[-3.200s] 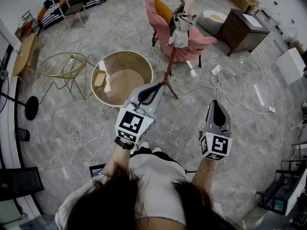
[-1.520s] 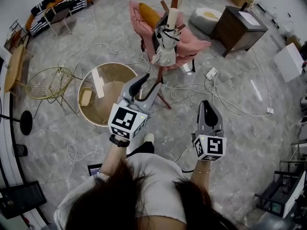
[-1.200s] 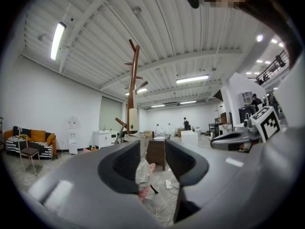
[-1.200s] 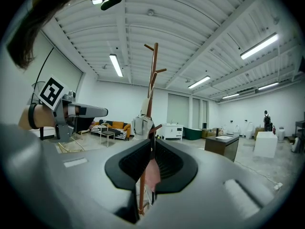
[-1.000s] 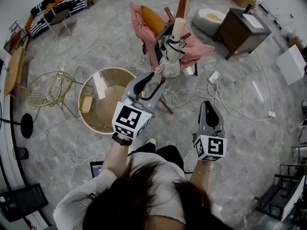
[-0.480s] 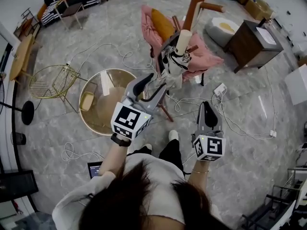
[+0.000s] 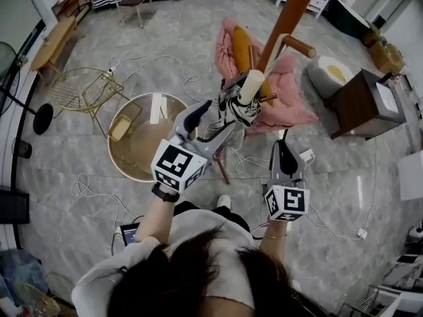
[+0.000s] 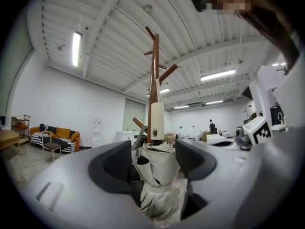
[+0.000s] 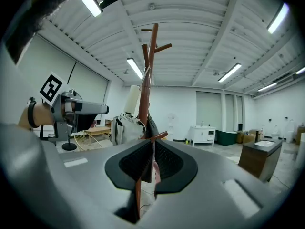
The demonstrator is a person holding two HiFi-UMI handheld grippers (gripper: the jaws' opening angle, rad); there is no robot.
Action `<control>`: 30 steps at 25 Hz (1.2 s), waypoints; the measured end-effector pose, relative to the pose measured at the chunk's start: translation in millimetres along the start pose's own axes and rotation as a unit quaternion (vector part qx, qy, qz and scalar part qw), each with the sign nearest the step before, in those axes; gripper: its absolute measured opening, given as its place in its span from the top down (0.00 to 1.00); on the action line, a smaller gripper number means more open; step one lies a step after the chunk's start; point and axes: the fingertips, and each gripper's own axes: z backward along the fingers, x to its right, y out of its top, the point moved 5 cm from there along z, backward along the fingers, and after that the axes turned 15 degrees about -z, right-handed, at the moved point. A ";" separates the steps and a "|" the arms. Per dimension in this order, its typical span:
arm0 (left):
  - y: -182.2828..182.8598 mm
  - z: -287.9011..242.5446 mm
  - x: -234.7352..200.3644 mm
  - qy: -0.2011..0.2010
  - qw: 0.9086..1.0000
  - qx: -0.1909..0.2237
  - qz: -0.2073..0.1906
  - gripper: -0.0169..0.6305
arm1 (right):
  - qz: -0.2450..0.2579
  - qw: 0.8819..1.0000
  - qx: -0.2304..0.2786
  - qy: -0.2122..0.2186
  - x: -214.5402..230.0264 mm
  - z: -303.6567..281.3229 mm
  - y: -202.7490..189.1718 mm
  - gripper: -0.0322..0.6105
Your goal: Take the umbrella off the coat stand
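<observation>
Cloth of a folded cream fabric umbrella [image 8: 159, 175] with a cream cylindrical handle [image 7: 251, 84] is seen between the jaws of the left gripper [image 7: 213, 121]. These jaws are opening, and no firm press of the pads on the cloth can be made out. The umbrella is hung handle-up against the pole of the tall brown wooden coat stand [image 7: 284, 18], just below a peg.

The right gripper [image 7: 284, 152] is held level to the right of the stand. Its jaws are drawn almost together, with nothing gripped; only the stand's far-off pole shows through the slit.

A round gold basket-like side table [image 7: 125, 167] is stood on the grey marble floor near the stand's foot. A small tan box [image 7: 119, 129] and a flat white strip [image 7: 155, 107] are seen within it.
</observation>
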 end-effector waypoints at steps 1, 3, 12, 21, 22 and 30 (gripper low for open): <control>2.0 -3.7 1.7 0.008 1.000 -0.001 0.001 0.48 | 0.002 1.000 -0.002 0.011 5.5 -4.1 2.9 0.94; 3.9 -8.2 6.2 0.026 1.000 -0.005 0.002 0.46 | 0.006 0.999 -0.005 0.034 15.0 -11.8 7.2 0.94; 3.4 4.6 22.8 0.094 0.995 -0.015 0.026 0.33 | 0.016 0.991 -0.023 0.127 25.2 -27.1 9.2 0.94; 0.2 6.6 31.3 0.092 0.994 -0.009 0.050 0.27 | 0.008 0.988 -0.025 0.155 27.8 -29.4 10.5 0.94; 0.5 6.9 29.9 0.091 0.994 -0.006 0.052 0.27 | 0.008 0.988 -0.026 0.155 27.6 -30.0 10.7 0.94; -11.1 -0.8 21.7 0.073 0.996 -0.015 0.058 0.25 | 0.003 0.989 -0.031 0.143 29.5 -37.8 9.0 0.94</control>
